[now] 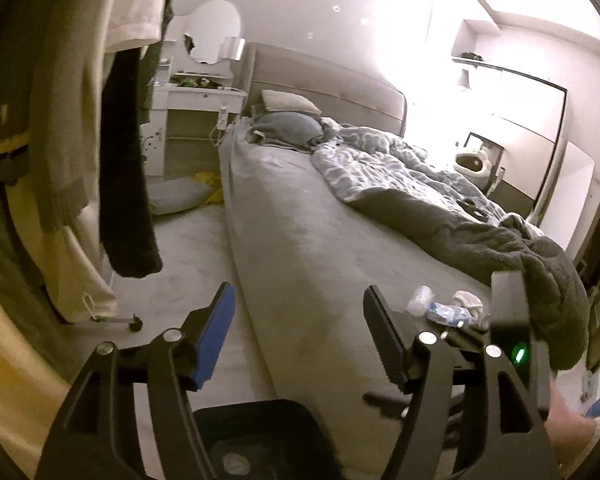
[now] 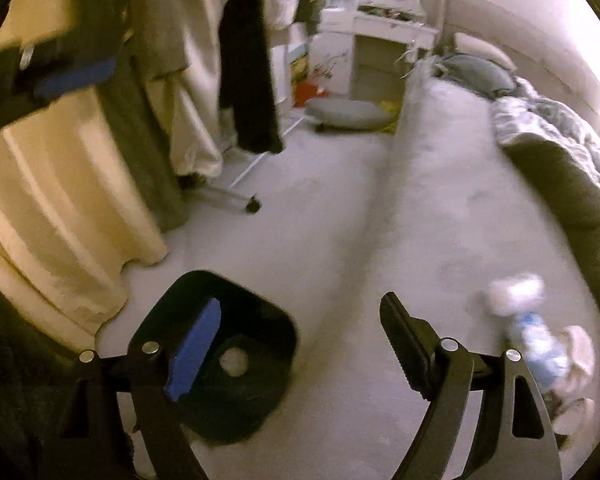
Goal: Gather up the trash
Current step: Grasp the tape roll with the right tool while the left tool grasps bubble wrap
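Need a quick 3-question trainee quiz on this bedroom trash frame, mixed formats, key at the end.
1. True or false: the black bin beside the bed already holds a crumpled white wad.
2. Multiple choice: where does the remaining trash pile lie? A) on the floor by the clothes rack B) on the bed near its foot C) on the white dresser
3. Short answer: what is between the fingers of the left gripper and the right gripper?

Key
1. True.
2. B. White wads and a blue-and-white wrapper lie on the grey sheet next to the dark blanket.
3. Nothing; both stand open and empty.
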`<state>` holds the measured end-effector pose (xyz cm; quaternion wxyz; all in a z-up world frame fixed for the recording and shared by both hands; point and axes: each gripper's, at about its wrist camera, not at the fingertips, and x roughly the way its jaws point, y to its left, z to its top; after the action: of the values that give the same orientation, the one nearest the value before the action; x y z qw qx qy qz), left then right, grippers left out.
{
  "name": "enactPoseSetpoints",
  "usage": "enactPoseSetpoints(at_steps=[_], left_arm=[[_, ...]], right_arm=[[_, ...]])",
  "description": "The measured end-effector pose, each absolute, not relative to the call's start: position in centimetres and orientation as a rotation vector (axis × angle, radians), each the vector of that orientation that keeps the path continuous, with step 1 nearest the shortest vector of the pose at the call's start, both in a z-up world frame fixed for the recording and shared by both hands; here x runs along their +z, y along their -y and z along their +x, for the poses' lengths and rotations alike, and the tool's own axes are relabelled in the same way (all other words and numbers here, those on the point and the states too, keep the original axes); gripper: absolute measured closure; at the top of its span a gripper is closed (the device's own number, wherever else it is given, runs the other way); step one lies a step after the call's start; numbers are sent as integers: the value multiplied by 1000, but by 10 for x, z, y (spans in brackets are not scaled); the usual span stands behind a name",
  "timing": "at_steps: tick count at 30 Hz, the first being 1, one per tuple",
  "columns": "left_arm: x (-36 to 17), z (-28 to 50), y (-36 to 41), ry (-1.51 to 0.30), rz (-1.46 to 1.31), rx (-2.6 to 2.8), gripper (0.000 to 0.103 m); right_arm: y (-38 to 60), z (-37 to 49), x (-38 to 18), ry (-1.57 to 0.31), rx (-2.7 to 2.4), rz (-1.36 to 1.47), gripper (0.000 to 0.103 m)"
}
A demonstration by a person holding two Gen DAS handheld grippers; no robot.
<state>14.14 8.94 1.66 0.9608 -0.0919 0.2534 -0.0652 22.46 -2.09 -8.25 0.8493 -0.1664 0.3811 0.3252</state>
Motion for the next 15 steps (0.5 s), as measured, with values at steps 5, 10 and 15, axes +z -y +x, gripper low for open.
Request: enactPoseSetpoints(at_steps=[5, 10, 15], left_arm=[[12, 150, -68, -529, -174, -163, 30], [10, 154, -47, -531, -155, -187, 19], [6, 158, -25, -549, -143, -231, 17]], right_arm=[[60, 234, -71, -769, 619, -328, 20], [102, 245, -60, -751, 548, -286, 20], [146, 255, -58, -755, 462, -234, 20]])
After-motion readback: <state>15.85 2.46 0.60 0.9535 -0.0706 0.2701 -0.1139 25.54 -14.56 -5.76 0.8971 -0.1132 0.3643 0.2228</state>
